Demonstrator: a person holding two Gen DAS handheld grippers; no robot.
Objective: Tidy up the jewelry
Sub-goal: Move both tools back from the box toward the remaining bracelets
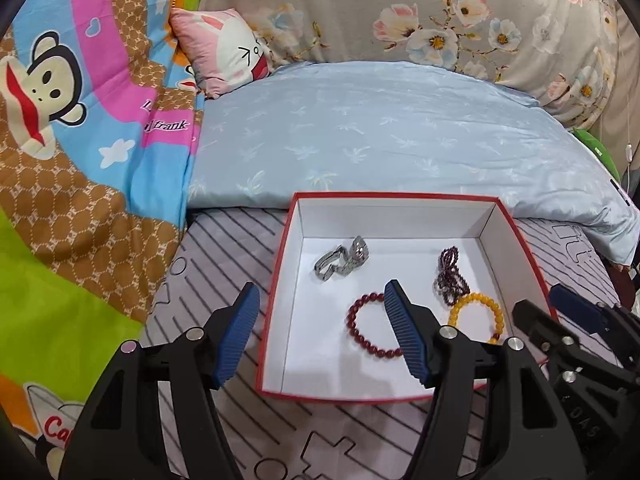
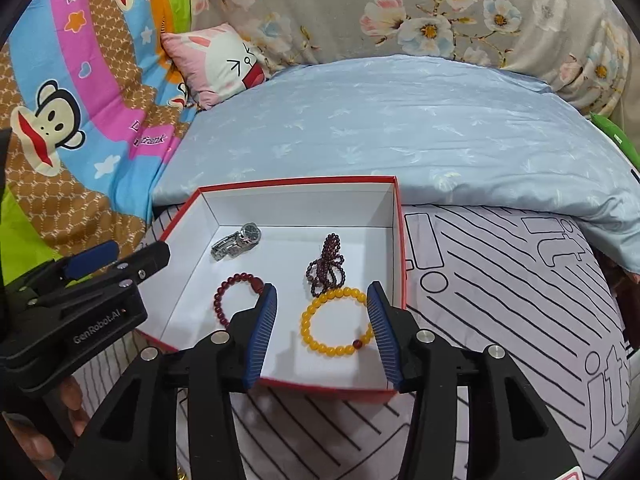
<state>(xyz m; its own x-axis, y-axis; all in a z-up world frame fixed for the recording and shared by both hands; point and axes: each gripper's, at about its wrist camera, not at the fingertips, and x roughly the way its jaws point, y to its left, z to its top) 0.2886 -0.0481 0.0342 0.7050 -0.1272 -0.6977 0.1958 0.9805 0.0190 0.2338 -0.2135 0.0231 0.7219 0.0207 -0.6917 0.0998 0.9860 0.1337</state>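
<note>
A red box with a white inside (image 1: 520, 240) (image 2: 208, 200) sits on the striped bed sheet. In it lie a silver watch (image 1: 340, 264) (image 2: 236, 242), a dark red bead bracelet (image 1: 368, 328) (image 2: 236, 292), a dark purple bead strand (image 1: 450, 276) (image 2: 326, 266) and a yellow bead bracelet (image 1: 476, 316) (image 2: 336, 322). My left gripper (image 1: 322, 304) is open and empty over the box's near left corner. My right gripper (image 2: 322, 300) is open and empty, its jaws either side of the yellow bracelet, above it.
A light blue quilt (image 1: 380, 128) lies just behind the box. A cartoon monkey blanket (image 1: 80, 140) is at the left, a pink pillow (image 1: 224, 48) and a floral cover (image 1: 400, 12) at the back. The striped sheet (image 2: 500, 280) extends to the right.
</note>
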